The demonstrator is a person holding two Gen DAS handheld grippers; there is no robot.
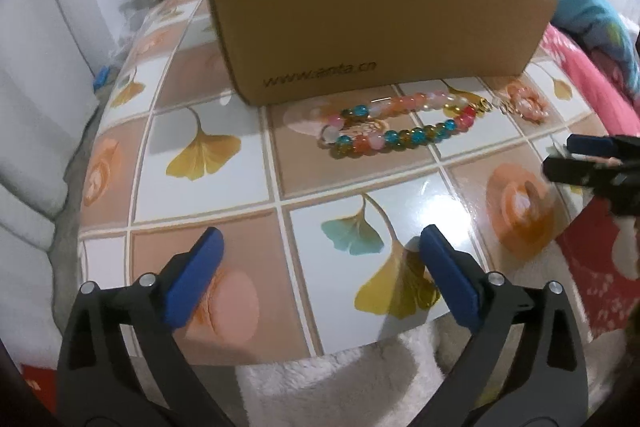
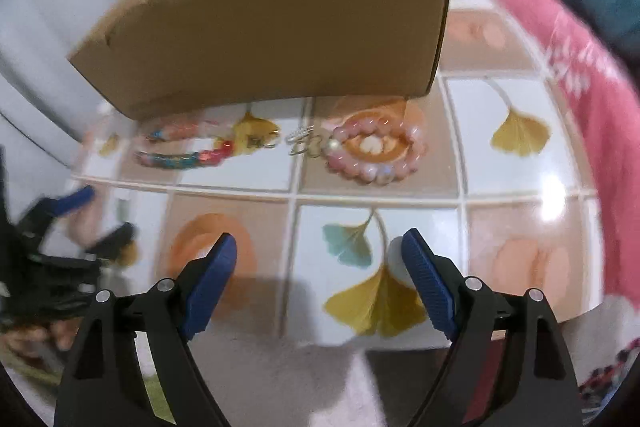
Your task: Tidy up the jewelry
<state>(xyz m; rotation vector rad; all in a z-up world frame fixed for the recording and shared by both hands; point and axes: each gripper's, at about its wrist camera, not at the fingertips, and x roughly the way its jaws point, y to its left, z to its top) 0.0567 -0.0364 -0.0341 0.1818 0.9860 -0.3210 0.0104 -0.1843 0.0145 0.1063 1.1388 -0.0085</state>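
Observation:
A multicoloured bead bracelet (image 1: pixel 400 125) lies on the tiled tabletop (image 1: pixel 208 195) just in front of a cardboard box (image 1: pixel 372 15). To its right lies a pink bead bracelet (image 1: pixel 524 103), and small metal pieces (image 2: pixel 304 143) lie between the two. In the right wrist view the pink bracelet (image 2: pixel 374 151) sits centre right and the multicoloured one (image 2: pixel 184 147) left, both blurred. My left gripper (image 1: pixel 320 233) hangs open over the table's near edge, nothing between its fingers. My right gripper (image 2: pixel 318 239) is likewise open and empty, well short of the pink bracelet.
The open-topped cardboard box (image 2: pixel 280 23) stands behind the jewelry. Pink patterned fabric (image 2: pixel 580 67) borders the table on the right, and white fluffy cloth (image 1: pixel 340 379) lies below its near edge. Each gripper shows in the other's view: right gripper (image 1: pixel 568 159), left gripper (image 2: pixel 108 213).

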